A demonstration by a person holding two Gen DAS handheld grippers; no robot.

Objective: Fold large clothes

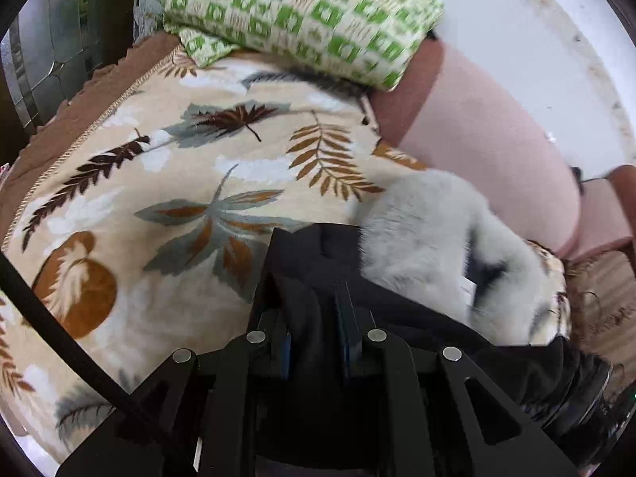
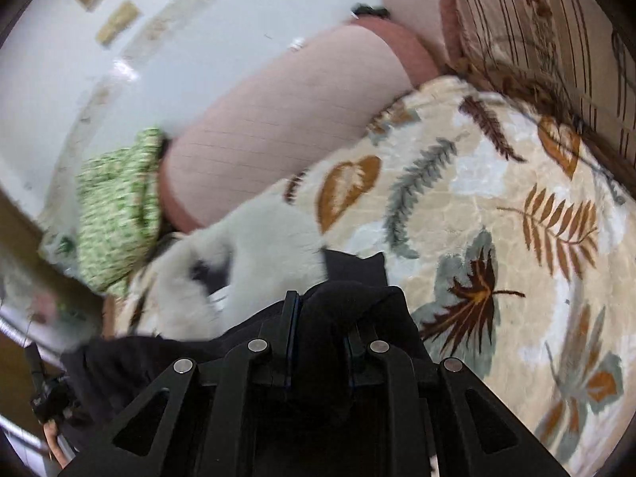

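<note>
A black garment with a white furry lining or collar hangs between my two grippers over a bed. In the left wrist view my left gripper (image 1: 314, 298) is shut on a bunch of the black cloth (image 1: 302, 262); the white fur (image 1: 429, 234) spreads to its right. In the right wrist view my right gripper (image 2: 322, 314) is shut on another bunch of the black cloth (image 2: 346, 298); the white fur (image 2: 254, 246) lies to its left. The cloth stretches toward the other gripper in each view.
The bed carries a cream blanket with brown and grey leaf prints (image 1: 179, 183) (image 2: 497, 206). A green-and-white patterned pillow (image 1: 302, 12) (image 2: 115, 202) and a pink bolster (image 1: 485, 135) (image 2: 278, 119) lie at the head, by a white wall (image 2: 79, 79).
</note>
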